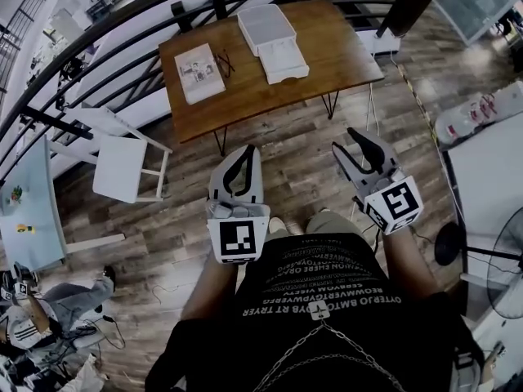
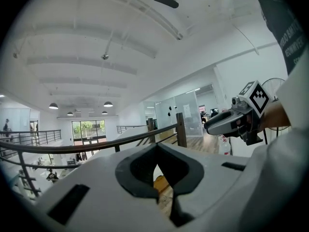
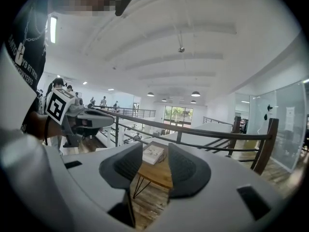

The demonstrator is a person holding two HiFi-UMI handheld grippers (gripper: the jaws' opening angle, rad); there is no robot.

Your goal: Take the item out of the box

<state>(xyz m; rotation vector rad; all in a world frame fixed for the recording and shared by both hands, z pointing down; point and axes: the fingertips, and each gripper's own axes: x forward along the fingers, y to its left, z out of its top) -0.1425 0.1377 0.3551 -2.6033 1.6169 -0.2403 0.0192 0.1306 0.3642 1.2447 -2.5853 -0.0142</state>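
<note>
Both grippers are hanging in the air on the near side of the wooden table (image 1: 270, 96), well short of it, with nothing in either one. The left gripper (image 1: 245, 153) has its jaws together with the tips touching; its own view shows just a sliver of gap lower down. The right gripper (image 1: 353, 147) has its jaws apart, and through that gap its view catches a table corner and the booklet (image 1: 199, 72) lying on it.

The white box (image 1: 265, 24) only shows in the head view. It's on the table's far side, with what looks like a tray (image 1: 284, 60) pulled out toward the middle. It's too small to tell what's inside, honestly. The booklet sits near the box. A white chair (image 1: 121, 167) stands off the table's end nearest the booklet.
</note>
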